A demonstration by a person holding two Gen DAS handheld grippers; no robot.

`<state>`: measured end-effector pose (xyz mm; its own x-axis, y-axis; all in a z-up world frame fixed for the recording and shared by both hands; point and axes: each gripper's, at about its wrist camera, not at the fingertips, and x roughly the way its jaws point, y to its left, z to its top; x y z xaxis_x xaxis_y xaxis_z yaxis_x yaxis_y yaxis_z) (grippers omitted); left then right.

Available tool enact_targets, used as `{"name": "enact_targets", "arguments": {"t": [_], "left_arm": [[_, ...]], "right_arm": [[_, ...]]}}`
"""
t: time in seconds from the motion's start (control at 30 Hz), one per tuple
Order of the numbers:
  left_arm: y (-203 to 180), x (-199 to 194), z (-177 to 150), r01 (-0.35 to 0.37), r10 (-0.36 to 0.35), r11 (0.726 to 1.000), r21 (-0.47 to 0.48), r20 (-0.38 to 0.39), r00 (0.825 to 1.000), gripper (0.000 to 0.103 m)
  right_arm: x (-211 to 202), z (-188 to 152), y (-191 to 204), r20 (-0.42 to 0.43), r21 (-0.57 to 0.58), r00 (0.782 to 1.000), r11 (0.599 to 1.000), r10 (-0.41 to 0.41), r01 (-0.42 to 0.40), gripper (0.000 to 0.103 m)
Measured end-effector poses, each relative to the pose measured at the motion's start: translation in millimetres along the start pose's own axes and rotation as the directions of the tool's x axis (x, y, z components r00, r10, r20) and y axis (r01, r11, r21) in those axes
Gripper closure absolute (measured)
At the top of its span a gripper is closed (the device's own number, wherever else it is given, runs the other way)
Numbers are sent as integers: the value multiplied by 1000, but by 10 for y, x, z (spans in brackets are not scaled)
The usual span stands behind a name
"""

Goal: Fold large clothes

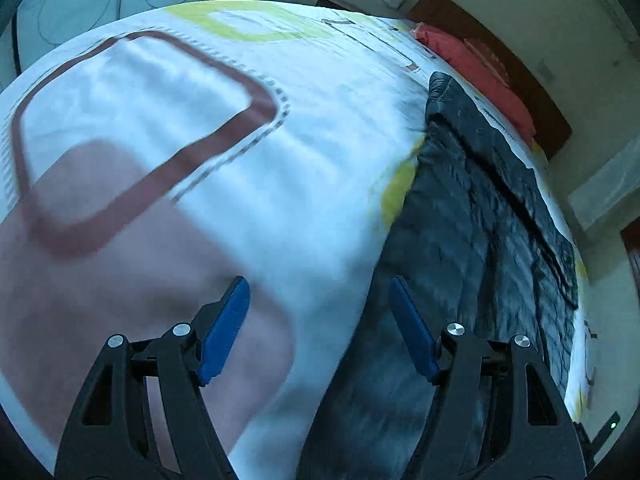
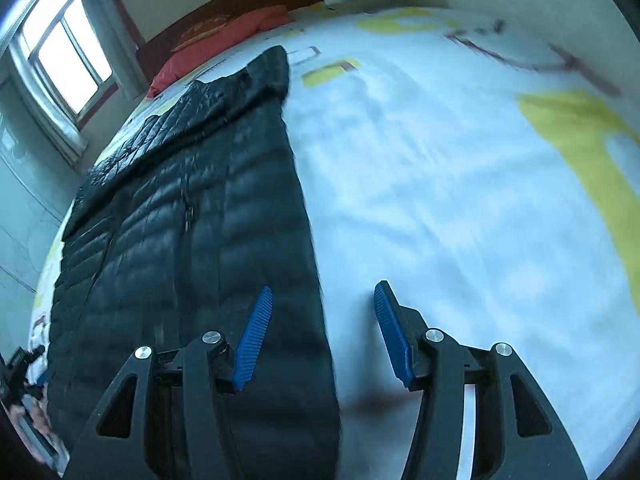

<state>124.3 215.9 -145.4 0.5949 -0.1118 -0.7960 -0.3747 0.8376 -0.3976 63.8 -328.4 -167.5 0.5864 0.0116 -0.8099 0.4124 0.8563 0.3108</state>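
Observation:
A black quilted puffer jacket point(image 2: 180, 232) lies folded lengthwise in a long strip on the bed, its collar toward the headboard. It also shows in the left wrist view point(image 1: 460, 240) on the right side. My left gripper point(image 1: 320, 288) is open and empty, hovering over the jacket's left edge near its lower end. My right gripper point(image 2: 322, 292) is open and empty, hovering above the jacket's right edge, one finger over the jacket and one over the sheet.
The bed sheet point(image 2: 440, 180) is white with yellow and brown shapes. A red pillow point(image 2: 224, 36) lies at the headboard, also in the left wrist view point(image 1: 480, 68). A window point(image 2: 64, 44) is at the left. The bed's edge runs beside the jacket.

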Motion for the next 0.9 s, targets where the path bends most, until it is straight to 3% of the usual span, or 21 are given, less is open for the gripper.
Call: {"name": "enact_targets", "arguments": {"t": [0.27,0.47,0.57,0.7,0.77,0.9], "left_arm": [[240,-290,-494,134,-140,982,-135,-31,990,31],[291,-341,-754,246,-264,929,-276,-30,964,31],[203,-329,-800,268,-284,930,-253,-28,959,31],[215,-301,-804,309,-325,909,-281,-12,946,32],[275,-270,-810,321,-337,898,-300,-1,941,38],[302,-263,-809,330,-346,895,-300,0,938,39]], "right_arm": [[-299,-515,-154,9,116,986,979,166,-166,49],[-348,-780,-117,-5,223,940,917,340,-331,49],[-342,-824,-29,-1,210,936,915,353,-345,48],[-340,-812,-20,13,240,922,893,388,-380,48],[-347,-811,-51,14,254,915,884,403,-393,48],[-345,-830,-171,35,286,925,883,378,-372,48]]}}
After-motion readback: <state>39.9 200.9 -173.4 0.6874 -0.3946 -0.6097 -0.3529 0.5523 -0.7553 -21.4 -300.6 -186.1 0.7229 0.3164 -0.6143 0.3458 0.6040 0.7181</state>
